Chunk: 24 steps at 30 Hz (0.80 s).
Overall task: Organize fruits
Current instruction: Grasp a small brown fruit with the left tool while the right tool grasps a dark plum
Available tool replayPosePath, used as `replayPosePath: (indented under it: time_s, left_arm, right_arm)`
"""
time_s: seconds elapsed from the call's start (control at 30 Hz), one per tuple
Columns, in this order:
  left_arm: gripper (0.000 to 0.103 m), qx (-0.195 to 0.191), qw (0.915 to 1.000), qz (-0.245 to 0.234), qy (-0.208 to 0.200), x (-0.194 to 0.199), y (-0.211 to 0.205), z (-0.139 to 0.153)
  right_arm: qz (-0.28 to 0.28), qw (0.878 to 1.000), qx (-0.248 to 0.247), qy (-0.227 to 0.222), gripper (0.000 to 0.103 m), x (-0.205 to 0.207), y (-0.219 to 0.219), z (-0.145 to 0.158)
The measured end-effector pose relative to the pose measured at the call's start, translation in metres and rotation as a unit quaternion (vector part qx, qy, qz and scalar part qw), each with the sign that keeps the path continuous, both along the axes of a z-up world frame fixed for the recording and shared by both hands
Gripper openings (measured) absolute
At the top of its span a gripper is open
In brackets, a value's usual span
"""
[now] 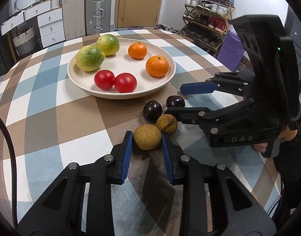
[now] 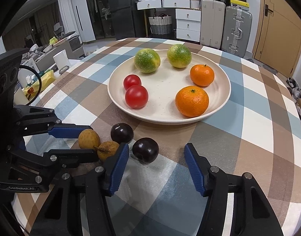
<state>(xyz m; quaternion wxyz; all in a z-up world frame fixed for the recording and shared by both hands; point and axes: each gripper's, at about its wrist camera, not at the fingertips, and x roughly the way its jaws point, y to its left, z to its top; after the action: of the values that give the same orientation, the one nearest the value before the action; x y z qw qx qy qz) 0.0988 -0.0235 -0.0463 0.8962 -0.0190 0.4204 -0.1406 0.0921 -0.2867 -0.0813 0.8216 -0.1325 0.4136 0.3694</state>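
- On the checked bench (image 1: 52, 118), near edge: four small fruits lie in a tight cluster just in front of the plate (image 1: 166, 78).
- Left gripper (image 1: 147, 139): blue pads on both sides of the smooth tan longan (image 1: 147, 138), touching or nearly so; fruit sits on the bench. Cannot tell whether it is firmly pinched.
- Second longan (image 1: 167, 123), with a torn shell, lies just behind and to the right of the first, touching it.
- Two dark plums: one (image 1: 152, 111) just behind the longans, the other (image 1: 175, 101) beside it to the right.
- Right gripper (image 2: 156, 154): jaws spread wide, low over the bench. The nearer plum (image 2: 145, 152) lies between the pads, closer to the left pad, apart from the right pad. The left pad's outer side is against the torn longan (image 2: 107, 150).
- Other plum (image 2: 122, 133) is just beyond the right gripper's left pad.
- Plate holds three pairs: two green-yellow citrus (image 1: 89, 58) at the far left, two oranges (image 1: 157, 66) at the right, two red tomatoes (image 1: 125, 82) touching each other at the near rim.
- Background: shoe rack (image 1: 207, 15) and suitcases (image 1: 98, 11) beyond the bench.
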Motion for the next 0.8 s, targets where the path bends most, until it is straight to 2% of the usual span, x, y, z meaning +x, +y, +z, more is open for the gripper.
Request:
replayPosePath:
  time_s: [0.13,0.4,0.6,0.8]
  left_arm:
    - [0.026,-0.005,1.0000,0.006,-0.005,-0.001,0.004,0.002]
    - [0.026,-0.009,0.9996,0.024,-0.013,-0.001,0.011,0.005]
    - [0.026,-0.015,0.9990,0.036,-0.024,-0.002,0.017,0.009]
    - [0.026,-0.017,0.9985,0.046,-0.024,-0.001,0.021,0.010]
  right_arm:
    - [0.003,1.000,0.003,0.001,0.056,0.000,0.000,0.000]
    - [0.007,1.000,0.006,0.003,0.052,-0.001,0.001,0.000]
    - [0.010,1.000,0.003,0.000,0.044,-0.001,0.003,0.000]
    - [0.023,1.000,0.003,-0.002,0.029,-0.005,0.004,0.001]
